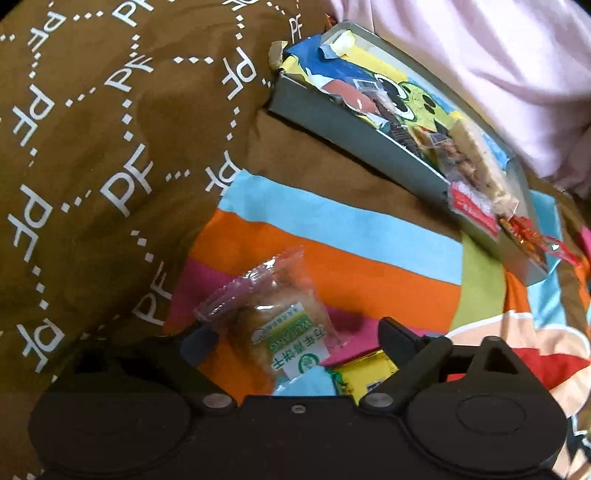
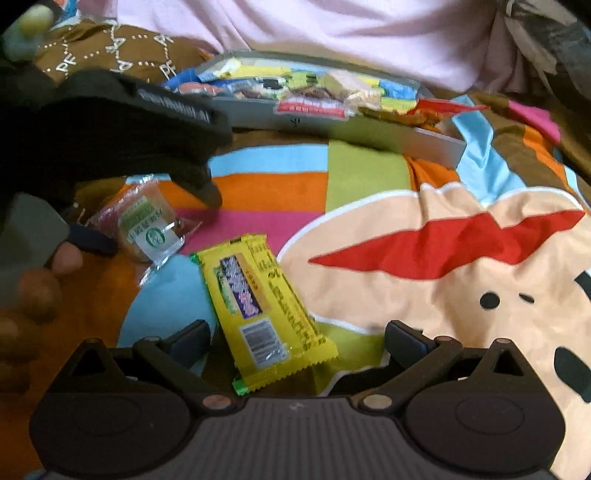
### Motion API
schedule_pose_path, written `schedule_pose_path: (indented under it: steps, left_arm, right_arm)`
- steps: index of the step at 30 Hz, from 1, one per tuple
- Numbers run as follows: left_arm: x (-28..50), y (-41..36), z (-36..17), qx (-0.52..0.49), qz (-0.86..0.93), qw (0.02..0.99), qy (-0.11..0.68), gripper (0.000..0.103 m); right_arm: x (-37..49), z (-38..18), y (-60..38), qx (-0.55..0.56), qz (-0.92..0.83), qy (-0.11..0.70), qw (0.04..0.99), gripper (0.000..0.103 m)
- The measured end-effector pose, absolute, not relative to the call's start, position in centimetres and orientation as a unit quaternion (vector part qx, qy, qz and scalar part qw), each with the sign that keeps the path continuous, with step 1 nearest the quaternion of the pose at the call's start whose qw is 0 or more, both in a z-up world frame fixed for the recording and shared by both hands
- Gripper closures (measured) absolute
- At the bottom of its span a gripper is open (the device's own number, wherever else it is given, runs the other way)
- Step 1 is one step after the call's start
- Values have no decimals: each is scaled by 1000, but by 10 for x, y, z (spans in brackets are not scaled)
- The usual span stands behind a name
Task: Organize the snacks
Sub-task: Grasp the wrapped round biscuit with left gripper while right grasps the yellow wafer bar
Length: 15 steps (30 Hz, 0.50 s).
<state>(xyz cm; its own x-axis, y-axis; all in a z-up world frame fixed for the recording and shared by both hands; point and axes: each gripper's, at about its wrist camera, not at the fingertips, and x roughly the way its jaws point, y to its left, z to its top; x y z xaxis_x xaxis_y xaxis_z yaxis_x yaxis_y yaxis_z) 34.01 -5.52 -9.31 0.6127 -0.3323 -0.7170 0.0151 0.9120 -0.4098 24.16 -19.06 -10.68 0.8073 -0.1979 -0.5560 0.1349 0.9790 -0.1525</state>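
On the bed, over a brightly striped blanket (image 2: 266,184), the left gripper (image 1: 291,332) reaches down at a clear-wrapped pastry packet (image 1: 273,314) with a green and white label. Its jaws stand apart on either side of the packet; whether the pads touch the wrapper cannot be told. The same packet (image 2: 147,225) shows from the right side, lying on the orange and pink stripes at the near left.

The right gripper (image 2: 295,339) hangs over a yellow snack bar packet (image 2: 258,306) that lies flat just beside the pastry packet, to its right. Its jaws are wide apart, and the bar lies between them, clear of both pads.

Farther off sits a grey tray (image 1: 354,144), already loaded with several wrapped snacks (image 1: 472,162), some spilling over its right-hand rim. A brown quilt (image 1: 92,147) printed with white letters is bunched up to the left, and pale pink bedding (image 2: 332,33) lies beyond the tray.
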Motion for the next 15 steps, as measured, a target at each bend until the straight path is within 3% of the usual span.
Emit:
schedule_pose_path:
  steps: [1,7,15]
  left_arm:
    - [339,-57,-93,-172,-94,882,429,23]
    - [336,-54,-91,-147,-86,885,434,43]
    - [317,-30,-92,-140,-117,869,461,48]
  right_arm:
    - [242,-106,-190,-57,-88,293,950,1]
    - [246,-109,-189,-67,-67,297,950,15]
    - [242,-108,-191,-44,-47,304,950,32]
